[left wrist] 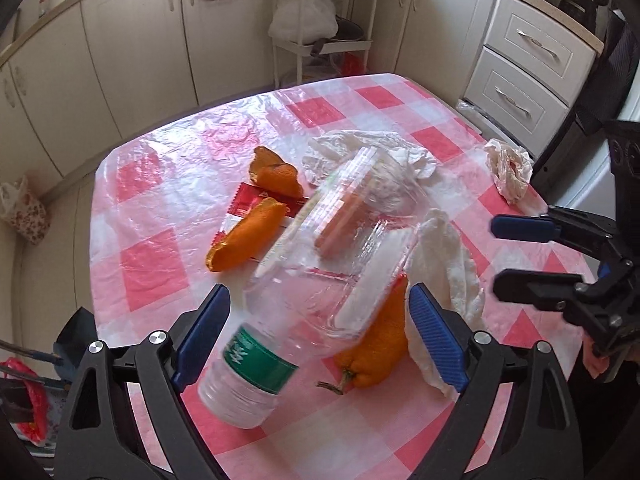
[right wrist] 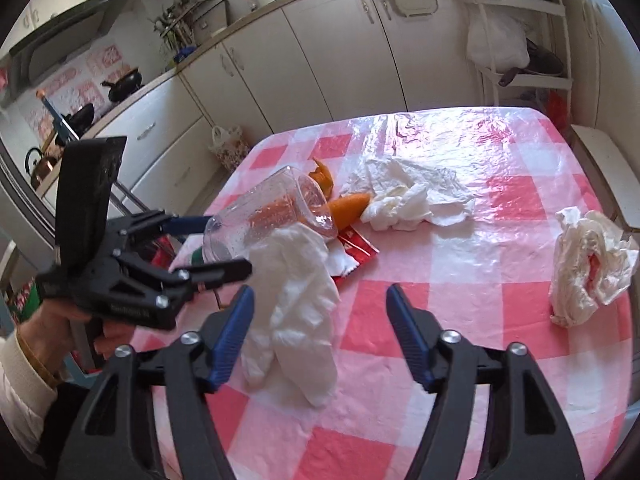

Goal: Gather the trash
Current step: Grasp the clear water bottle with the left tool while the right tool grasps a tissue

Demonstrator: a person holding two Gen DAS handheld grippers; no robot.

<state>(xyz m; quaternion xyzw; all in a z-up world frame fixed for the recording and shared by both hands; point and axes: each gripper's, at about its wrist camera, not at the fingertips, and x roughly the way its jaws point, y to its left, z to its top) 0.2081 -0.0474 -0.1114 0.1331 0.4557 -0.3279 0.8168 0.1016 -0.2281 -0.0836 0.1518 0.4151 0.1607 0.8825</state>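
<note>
Left wrist view puts your worktop (left wrist: 152, 216) across the middle of the frame, its pink-and-white checked cloth under a crinkled clear plastic sheet. Cream cabinets (left wrist: 132, 52) curve along the top, and a white rack (left wrist: 324, 20) with a plastic bag stands at top centre; the far shelves blur at the rim.

The clear plastic bottle (left wrist: 320, 264) is the largest piece of trash, at centre frame and smeared by motion, so its outline and cap end are hard to read. Your left claw (left wrist: 320, 336) stands wide apart with the bottle between the pads; whether either pad touches it you cannot tell. The bottle hides part of the orange peel (left wrist: 372, 356) at lower centre, and two more peels (left wrist: 276, 176) lie upper left of it beside a red wrapper (left wrist: 250, 204), partly covered.

In the right wrist view your right claw (right wrist: 320, 336) is apart at lower centre, nothing between the pads, with a white tissue (right wrist: 296, 308) just left of centre. A crumpled tissue (right wrist: 400, 192) lies above centre and a stained wad (right wrist: 588, 264) sits at the right edge. Your left hand (right wrist: 52, 328) is cut off at lower left.
</note>
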